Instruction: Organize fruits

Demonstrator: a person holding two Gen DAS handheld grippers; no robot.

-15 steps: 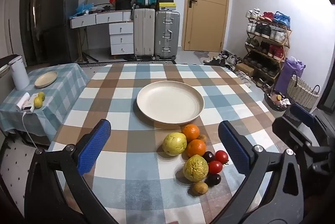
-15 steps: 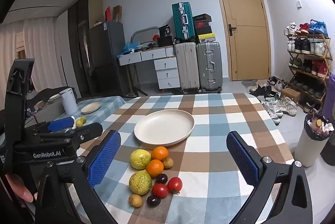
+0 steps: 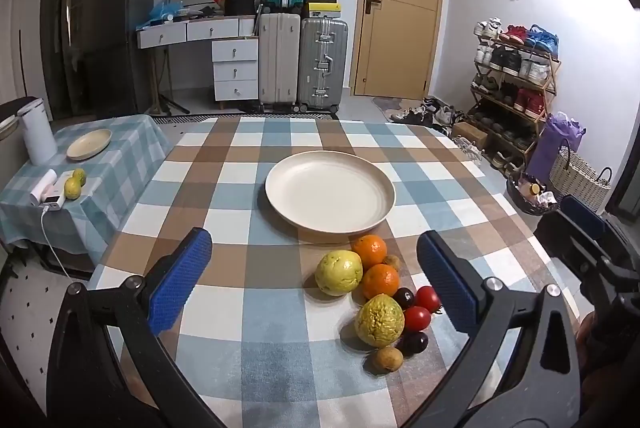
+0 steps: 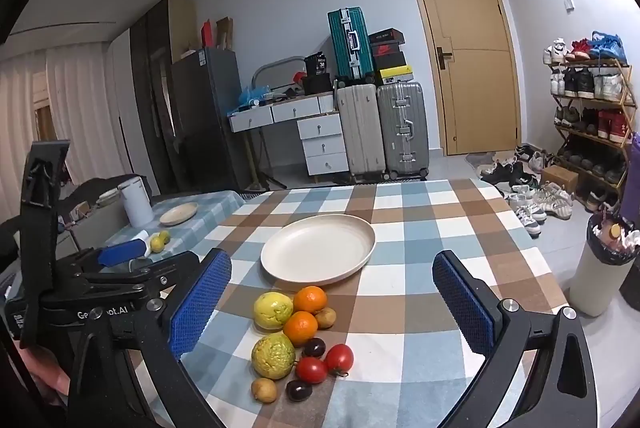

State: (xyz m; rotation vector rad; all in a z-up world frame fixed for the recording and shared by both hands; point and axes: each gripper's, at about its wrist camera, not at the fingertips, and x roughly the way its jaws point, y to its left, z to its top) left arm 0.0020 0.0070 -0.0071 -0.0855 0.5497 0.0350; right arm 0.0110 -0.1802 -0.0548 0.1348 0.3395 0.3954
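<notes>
while both sets of fingers stand wide and empty, left gripper (image 3: pixel 316 280) and right gripper (image 4: pixel 332 304) hover over the table (image 3: pixel 224 188); fruits (image 3: pixel 376 292) lie clustered just before the empty plate (image 3: pixel 330 196).

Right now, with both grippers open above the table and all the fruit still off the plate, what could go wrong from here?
1. The fruits sit packed together: closing on an orange may knock the round tomatoes or dark plums rolling.
2. The nearest small brown fruit lies close to the table edge and could fall.
3. The left gripper and right gripper face the same pile and might collide.
</notes>
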